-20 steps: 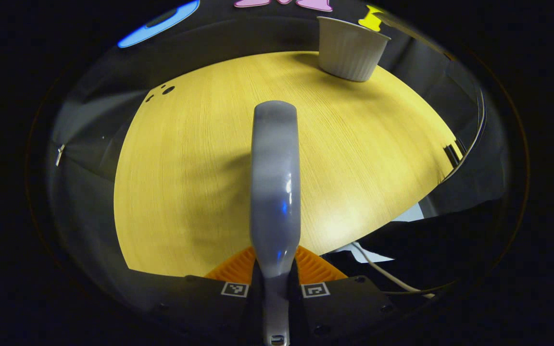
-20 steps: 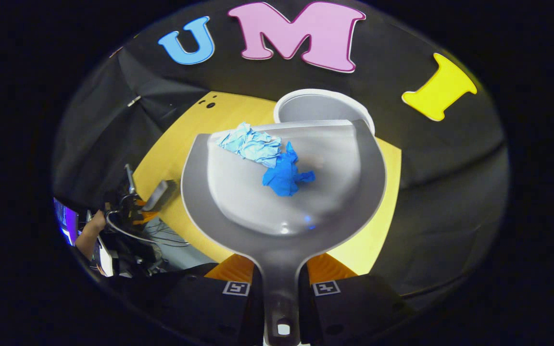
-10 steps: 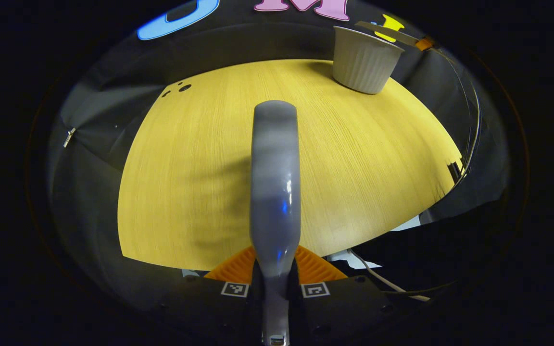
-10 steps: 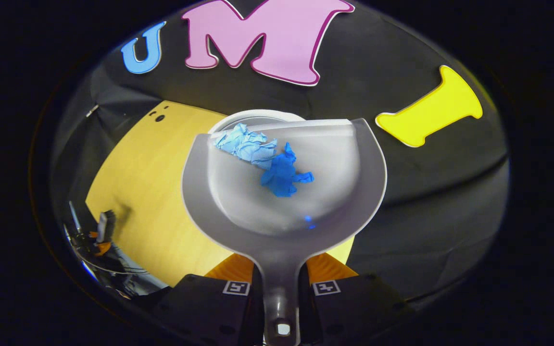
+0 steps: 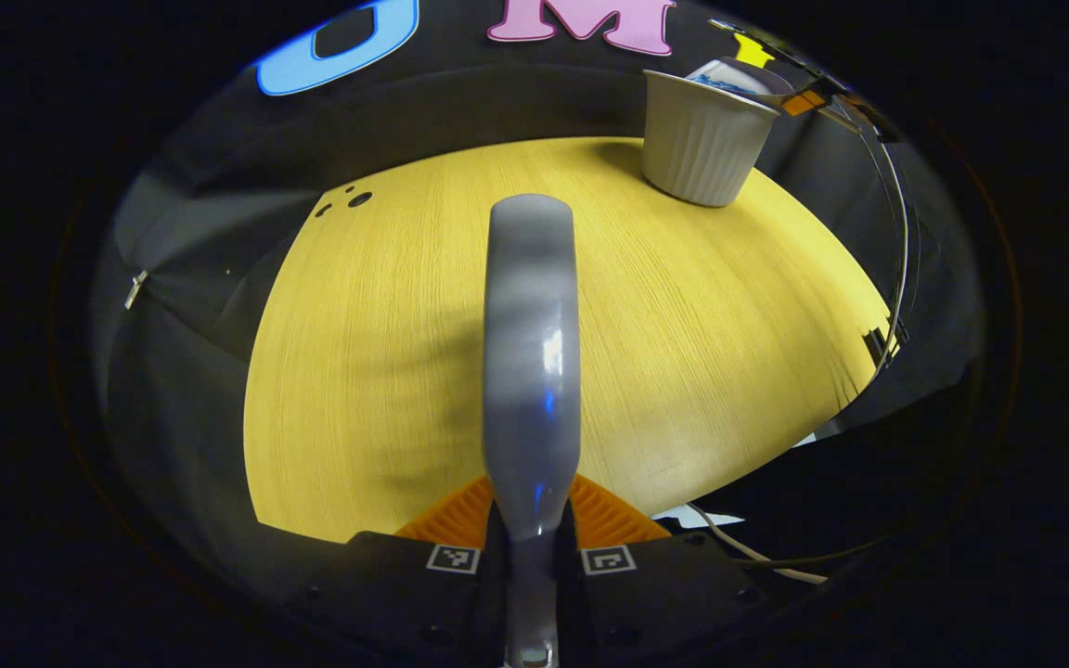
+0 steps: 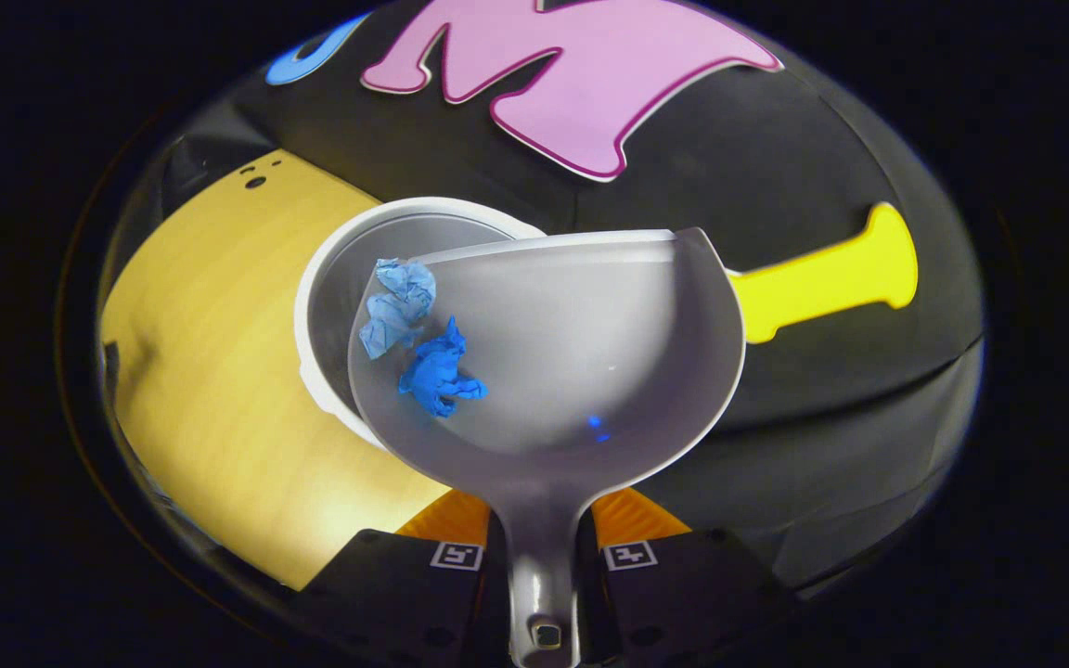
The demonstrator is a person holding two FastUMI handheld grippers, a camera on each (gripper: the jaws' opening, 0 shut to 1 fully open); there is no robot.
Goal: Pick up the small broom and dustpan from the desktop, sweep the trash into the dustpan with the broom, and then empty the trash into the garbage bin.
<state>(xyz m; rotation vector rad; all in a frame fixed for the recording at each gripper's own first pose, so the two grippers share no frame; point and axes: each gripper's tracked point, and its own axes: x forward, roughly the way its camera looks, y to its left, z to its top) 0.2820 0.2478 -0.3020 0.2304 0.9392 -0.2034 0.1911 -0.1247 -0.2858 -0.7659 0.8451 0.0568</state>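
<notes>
Right now the right gripper (image 6: 544, 557) has its fingers clamped on the dustpan (image 6: 581, 353) handle, w/ the pan held over the white bin (image 6: 335, 278) and rolled toward its left side. Two bits of trash sit near the pan's left edge: a pale blue paper wad (image 6: 395, 301) at the lip, right above the bin opening, and a darker blue scrap (image 6: 437, 369) just below it. Neither looks to have dropped in yet.

Left gripper (image 5: 531, 557) is closed on the broom (image 5: 532, 353) handle, held over the yellow desk (image 5: 683, 353), well apart from the bin (image 5: 700, 139). From that side the pan's edge shows just above the bin's rim.

Step in hand, I'd say: the tip-out. To do it well, keep the low corner of the pan inside the rim line before adding more tilt, so scraps slide into the bin, not onto the desk. Tilt slowly; light paper can cling, then go all at once. A small shake may help if the dark scrap sticks. Don't knock the bin, it looks light and prob. tips easily. Keep the broom parked clear.
</notes>
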